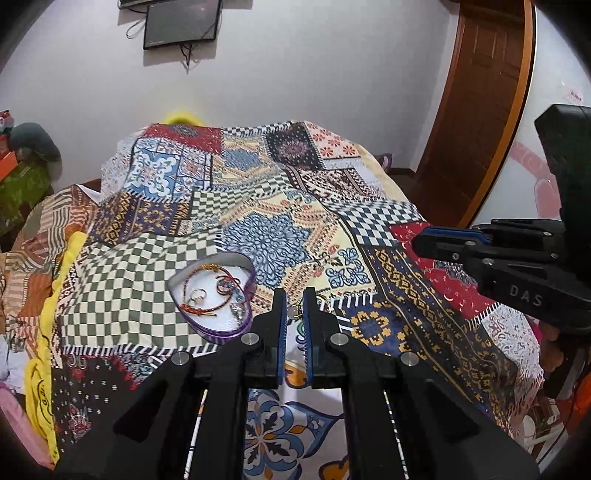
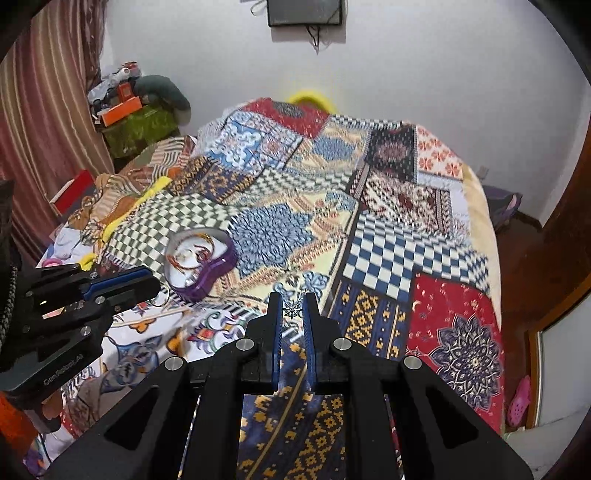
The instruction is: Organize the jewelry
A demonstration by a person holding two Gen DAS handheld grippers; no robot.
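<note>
A purple heart-shaped jewelry box lies open on the patterned bedspread; it holds a red-and-gold bracelet, rings and an earring. It also shows in the right wrist view. My left gripper is shut on a small earring with a gold hoop, just right of the box. My right gripper is shut on a small silver star-shaped earring, held above the bed to the right of the box. The left gripper shows in the right wrist view, the right one in the left wrist view.
The patchwork bedspread covers the bed. A yellow cloth and clutter lie along the bed's left side. A wooden door stands at the right; a dark screen hangs on the far wall.
</note>
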